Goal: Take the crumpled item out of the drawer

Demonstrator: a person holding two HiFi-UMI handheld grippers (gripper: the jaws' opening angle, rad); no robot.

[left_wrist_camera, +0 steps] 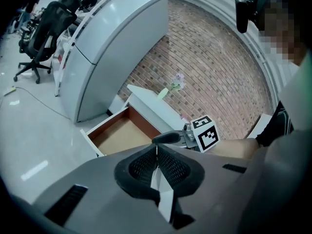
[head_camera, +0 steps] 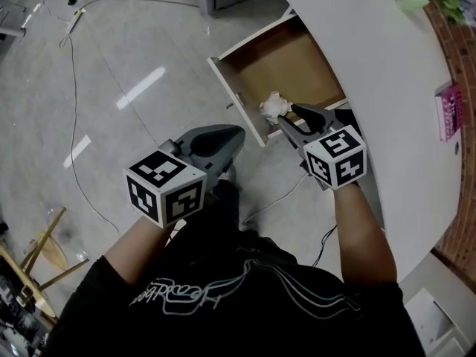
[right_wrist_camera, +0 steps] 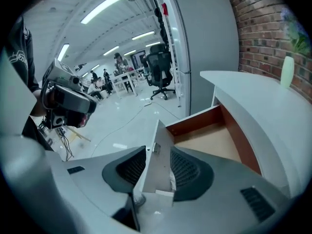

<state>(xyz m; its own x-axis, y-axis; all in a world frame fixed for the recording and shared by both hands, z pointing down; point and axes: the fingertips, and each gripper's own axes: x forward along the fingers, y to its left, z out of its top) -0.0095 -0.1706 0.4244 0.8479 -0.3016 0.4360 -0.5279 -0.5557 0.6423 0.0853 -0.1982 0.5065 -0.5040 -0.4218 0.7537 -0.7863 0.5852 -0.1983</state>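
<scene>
My right claw (head_camera: 287, 115) is standing with its jaws apart, straddling the drawer's front panel (right_wrist_camera: 157, 172), which is running upright between the pads. The wad (head_camera: 275, 108) is lying right at this claw's tips, by the panel's top edge at the end next to the desk (head_camera: 372, 50) (whether it is resting on that edge or just inside the drawer (head_camera: 297, 65), I cannot tell). In the right gripper view only a white sliver is showing beside the right pad, and the pads are not pressing it. It is looking like a roundish lump, so I am making out no clear long axis or heading. My left claw (left_wrist_camera: 157, 154) is hovering to the left of the right one, outside the drawer, jaws together and empty.
</scene>
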